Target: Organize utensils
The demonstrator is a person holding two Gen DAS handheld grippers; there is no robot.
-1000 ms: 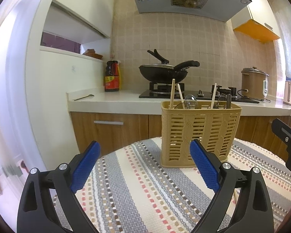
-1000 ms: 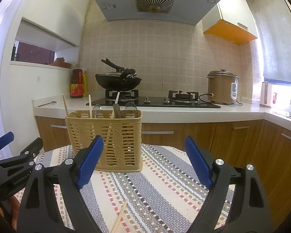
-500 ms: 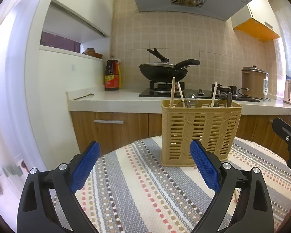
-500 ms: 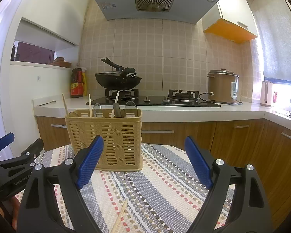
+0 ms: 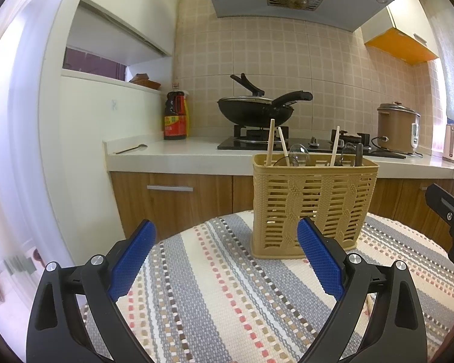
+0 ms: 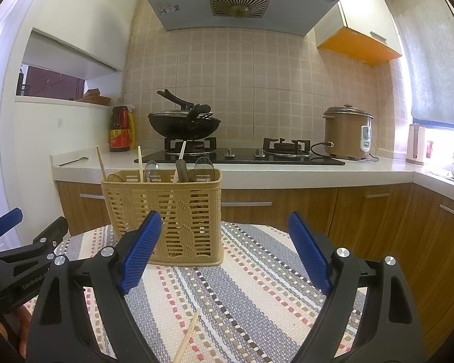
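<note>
utensil sorting, one chopstick outstanding.
left gripper (image 5: 225, 260): fingers spread wide, holding nothing, above the striped cloth (image 5: 215, 302). basket (image 6: 163, 211): upright on the cloth, already holding chopsticks and spoons. loose chopstick (image 6: 188, 334): flat on the cloth, below the right gripper (image 6: 224, 251), also wide apart and unladen. judged next: lower, pinch the chopstick, lift to basket.

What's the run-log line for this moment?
left claw: open, empty | right claw: open, empty | chopstick: loose on tablecloth | utensil basket: upright, holds chopsticks, spoons
</note>
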